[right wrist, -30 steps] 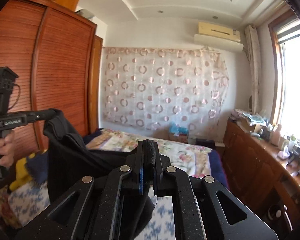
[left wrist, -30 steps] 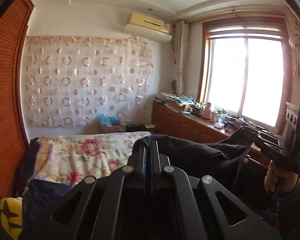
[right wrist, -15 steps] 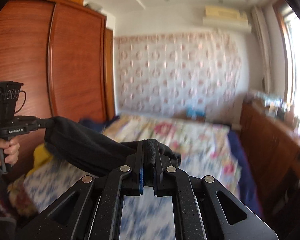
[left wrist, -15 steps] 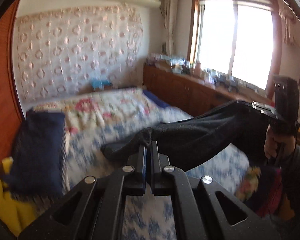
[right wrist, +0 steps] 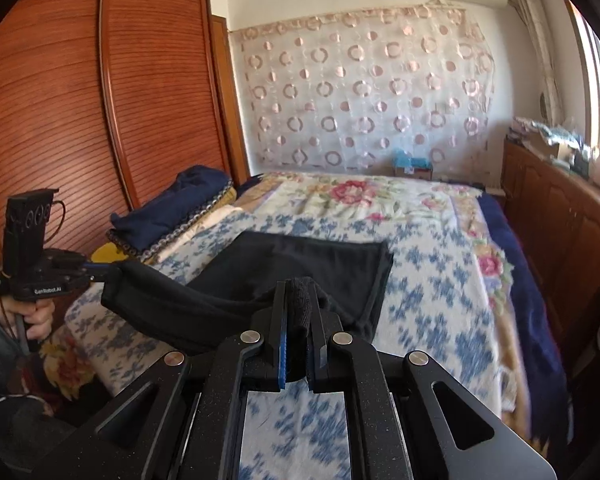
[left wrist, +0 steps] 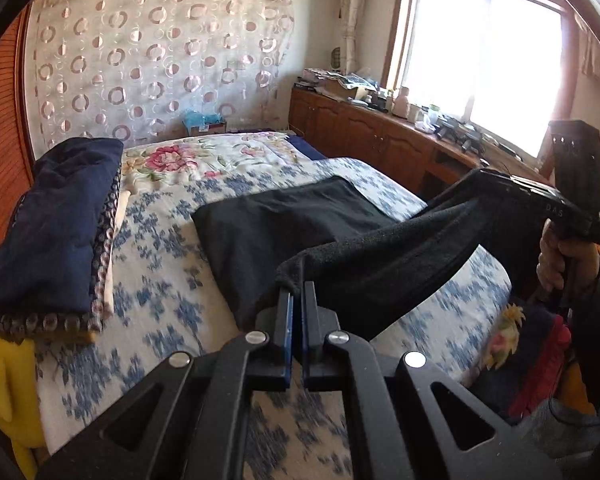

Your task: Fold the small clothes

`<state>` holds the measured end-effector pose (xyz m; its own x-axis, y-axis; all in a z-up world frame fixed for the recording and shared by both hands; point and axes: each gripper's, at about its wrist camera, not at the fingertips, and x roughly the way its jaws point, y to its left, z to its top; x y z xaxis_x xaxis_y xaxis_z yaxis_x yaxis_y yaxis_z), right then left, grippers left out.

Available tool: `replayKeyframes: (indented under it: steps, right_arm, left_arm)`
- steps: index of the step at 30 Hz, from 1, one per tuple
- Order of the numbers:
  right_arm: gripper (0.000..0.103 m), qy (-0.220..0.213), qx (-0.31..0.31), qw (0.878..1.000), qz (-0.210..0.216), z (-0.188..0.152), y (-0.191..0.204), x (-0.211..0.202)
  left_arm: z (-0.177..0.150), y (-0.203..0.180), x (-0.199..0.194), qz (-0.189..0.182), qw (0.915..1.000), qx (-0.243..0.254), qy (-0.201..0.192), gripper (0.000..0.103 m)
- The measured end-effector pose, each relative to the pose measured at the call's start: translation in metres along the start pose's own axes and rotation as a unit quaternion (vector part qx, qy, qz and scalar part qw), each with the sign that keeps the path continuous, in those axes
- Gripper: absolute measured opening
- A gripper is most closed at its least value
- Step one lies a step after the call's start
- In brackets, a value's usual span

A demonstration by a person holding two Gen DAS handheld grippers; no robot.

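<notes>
Black garment [left wrist: 292, 216]: soft, matte knit, far half lying flat as a rough rectangle on the bed [left wrist: 160, 248], centre of frame; near edge lifted in a sagging band between two grippers.
Left gripper [left wrist: 296, 292]: black rigid plastic, blue pads, jaws closed tight on one garment corner, lower centre.
Right gripper [right wrist: 298, 300]: same build, jaws pinched on a bunched fold of the other corner.
Bedcover: white with blue floral print.
Folded navy pile [left wrist: 56, 220]: quilted, left of frame.
</notes>
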<state>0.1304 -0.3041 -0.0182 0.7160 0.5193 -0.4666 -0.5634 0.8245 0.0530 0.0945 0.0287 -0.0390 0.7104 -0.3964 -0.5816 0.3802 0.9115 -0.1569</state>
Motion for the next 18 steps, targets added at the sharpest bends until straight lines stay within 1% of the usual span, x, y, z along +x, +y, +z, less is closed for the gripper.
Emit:
replayKeyframes:
  steps: [3, 5, 10, 13, 18]
  right_arm:
    - [0.004, 0.0, -0.002, 1.0, -0.005, 0.013, -0.008, 0.016]
    - [0.004, 0.002, -0.003, 1.0, -0.008, 0.021, -0.015, 0.031]
    - [0.004, 0.014, -0.003, 1.0, -0.019, 0.033, -0.031, 0.066]
    - [0.004, 0.023, 0.0, 1.0, -0.02, 0.04, -0.043, 0.089]
    - [0.004, 0.033, 0.007, 0.999, -0.02, 0.051, -0.064, 0.125]
  left_arm:
    - [0.018, 0.011, 0.013, 0.003, 0.9999, -0.009, -0.007, 0.0]
    - [0.025, 0.018, 0.022, 0.007, 0.9999, -0.013, -0.008, 0.0]
    - [0.042, 0.032, 0.048, 0.014, 0.9996, -0.023, -0.004, 0.0]
    - [0.05, 0.045, 0.064, 0.013, 0.9993, -0.035, -0.003, 0.0]
    - [0.064, 0.067, 0.098, 0.025, 0.9985, -0.048, 0.006, 0.001]
